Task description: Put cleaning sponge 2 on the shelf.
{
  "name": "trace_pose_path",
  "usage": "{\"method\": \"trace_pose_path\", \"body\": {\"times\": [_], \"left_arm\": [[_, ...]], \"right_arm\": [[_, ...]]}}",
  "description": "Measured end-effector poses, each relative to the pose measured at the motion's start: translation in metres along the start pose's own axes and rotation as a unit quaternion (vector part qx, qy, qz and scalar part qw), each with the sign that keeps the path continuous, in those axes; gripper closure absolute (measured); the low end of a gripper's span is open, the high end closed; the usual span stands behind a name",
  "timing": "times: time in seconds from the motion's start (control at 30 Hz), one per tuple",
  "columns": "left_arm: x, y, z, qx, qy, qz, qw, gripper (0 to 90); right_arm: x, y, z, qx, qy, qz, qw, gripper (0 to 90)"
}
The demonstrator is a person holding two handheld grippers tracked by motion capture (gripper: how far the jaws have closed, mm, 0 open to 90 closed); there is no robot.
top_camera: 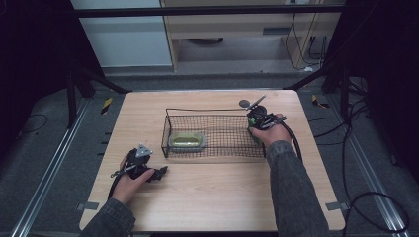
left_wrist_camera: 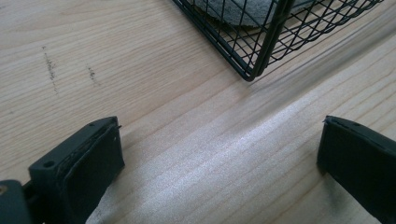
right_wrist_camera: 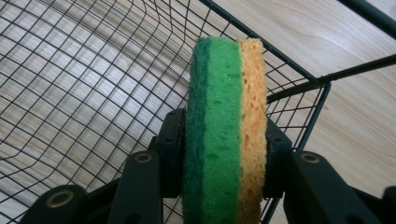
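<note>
— Sponge (right_wrist_camera: pixel 226 126) sits upright between the right gripper (right_wrist_camera: pixel 224 154) jaws, clamped on both faces, inside the wire basket (right_wrist_camera: pixel 93 93)?
— Yes, probably edge-on to slip in. The left gripper (left_wrist_camera: pixel 219 154) rests with jaws apart, nothing between them.

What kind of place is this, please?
Probably a recording lab, not a kitchen: a bare wooden table on metal floor rails, dark curtains at the sides, cables across the floor.

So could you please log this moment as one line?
right tongs: shut on sponge over basket | left tongs: open, on table
</note>
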State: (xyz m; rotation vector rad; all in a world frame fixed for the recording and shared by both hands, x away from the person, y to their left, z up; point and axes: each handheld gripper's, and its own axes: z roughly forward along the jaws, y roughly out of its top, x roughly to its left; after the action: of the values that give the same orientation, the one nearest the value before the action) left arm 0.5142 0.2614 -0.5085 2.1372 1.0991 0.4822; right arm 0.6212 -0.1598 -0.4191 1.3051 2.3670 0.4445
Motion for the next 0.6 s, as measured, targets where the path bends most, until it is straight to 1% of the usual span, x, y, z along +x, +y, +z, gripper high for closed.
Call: {"method": "trace_pose_path", "body": {"times": [0.1, 0.23, 0.3, 0.47, 0.5, 0.6], "left_arm": [[0.000, 0.000, 0.000, 0.000, 0.000, 0.000, 1.0000, 0.0], [0.000, 0.000, 0.000, 0.000, 0.000, 0.000, 1.0000, 0.0], [0.000, 0.000, 0.000, 0.000, 0.000, 0.000, 1.0000, 0.0], [0.000, 0.000, 0.000, 0.000, 0.000, 0.001, 1.0000, 0.0], [0.000, 0.000, 0.000, 0.000, 0.000, 0.001, 1.0000, 0.0], [0.000, 0.000, 0.000, 0.000, 0.000, 0.001, 1.0000, 0.0]], "right_arm": [[0.001, 0.000, 0.000, 0.000, 0.004, 0.000, 1.0000, 60.8], [0.003, 0.001, -0.002, -0.001, 0.006, 0.003, 1.0000, 57.5], [0.004, 0.001, -0.002, -0.001, 0.006, 0.000, 1.0000, 55.6], [0.008, 0.002, -0.007, -0.003, 0.014, 0.003, 0.9999, 53.3], [0.009, 0.002, -0.008, -0.005, 0.020, 0.003, 0.9998, 52.9], [0.012, 0.002, -0.011, -0.007, 0.023, -0.001, 0.9997, 52.4]]}}
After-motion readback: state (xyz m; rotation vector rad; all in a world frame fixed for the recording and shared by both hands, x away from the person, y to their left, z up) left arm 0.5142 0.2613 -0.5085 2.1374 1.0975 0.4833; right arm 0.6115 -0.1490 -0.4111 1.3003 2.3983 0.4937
